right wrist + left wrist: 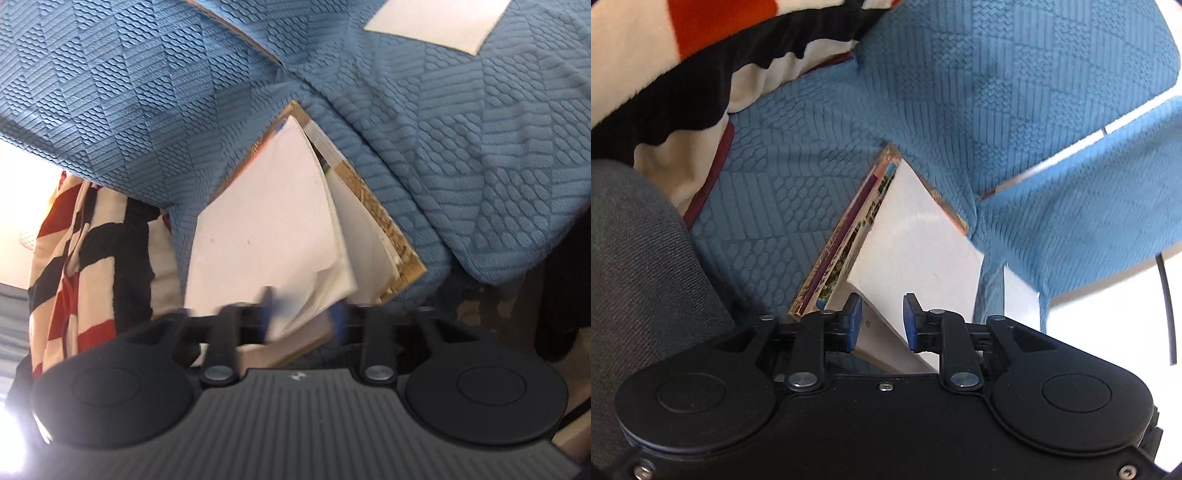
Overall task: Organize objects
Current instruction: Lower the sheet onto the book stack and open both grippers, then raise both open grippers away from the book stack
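Between the parted pads of the left hand-held gripper (pixel 881 321) and the wider right hand-held gripper (pixel 303 317) lay the books (pixel 916 236), gripped by neither, wedged ahead against the blue cushions (pixel 960 92). Could slide or splay open, being loose-paged and unheld.

Left wrist view: far corner of the white book (pixel 916 243) is tucked into the gap between the blue sofa cushions (pixel 997 92); that part is hidden. Its near edge passes behind the left hand-held gripper (pixel 880 321), so pad contact cannot be confirmed. Cover print on the book beneath (pixel 846 229) is too small to read. Striped blanket (pixel 683 66) is cut off by the top and left edges.

Right wrist view: fingertips of the right hand-held gripper (pixel 303 317) are motion-blurred; contact with the loose pages (pixel 266 236) not determinable. White sheet (pixel 436 22) is cropped by the top edge.
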Action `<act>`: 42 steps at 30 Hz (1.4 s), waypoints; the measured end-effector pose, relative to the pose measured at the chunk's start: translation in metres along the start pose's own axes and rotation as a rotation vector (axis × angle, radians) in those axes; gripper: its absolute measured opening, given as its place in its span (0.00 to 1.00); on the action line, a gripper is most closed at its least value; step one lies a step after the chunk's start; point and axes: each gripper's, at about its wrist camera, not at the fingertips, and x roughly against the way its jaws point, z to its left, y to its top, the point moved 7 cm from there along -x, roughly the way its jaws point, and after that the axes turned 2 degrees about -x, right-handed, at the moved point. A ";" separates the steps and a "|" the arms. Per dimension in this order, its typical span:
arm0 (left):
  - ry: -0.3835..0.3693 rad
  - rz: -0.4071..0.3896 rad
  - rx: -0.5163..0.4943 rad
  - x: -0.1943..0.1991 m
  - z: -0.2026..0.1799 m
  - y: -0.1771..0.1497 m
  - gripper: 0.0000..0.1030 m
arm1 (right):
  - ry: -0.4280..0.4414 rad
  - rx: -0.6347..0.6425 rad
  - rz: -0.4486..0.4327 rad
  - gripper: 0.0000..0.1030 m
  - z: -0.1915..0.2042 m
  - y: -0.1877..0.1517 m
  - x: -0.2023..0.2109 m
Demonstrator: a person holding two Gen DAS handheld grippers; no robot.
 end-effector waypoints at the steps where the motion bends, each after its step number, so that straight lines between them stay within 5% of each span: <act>1: 0.009 -0.003 -0.005 0.002 0.000 0.000 0.24 | -0.001 0.003 0.006 0.55 -0.001 -0.001 0.004; 10: 0.043 -0.078 -0.136 0.037 -0.027 0.008 0.32 | 0.021 0.149 -0.048 0.55 0.013 0.008 0.046; 24: -0.059 -0.229 -0.354 0.104 -0.122 0.008 0.38 | 0.085 0.414 -0.299 0.55 0.069 0.060 0.148; 42: -0.084 -0.221 -0.498 0.098 -0.180 -0.035 0.56 | 0.000 0.585 -0.374 0.55 0.041 0.059 0.200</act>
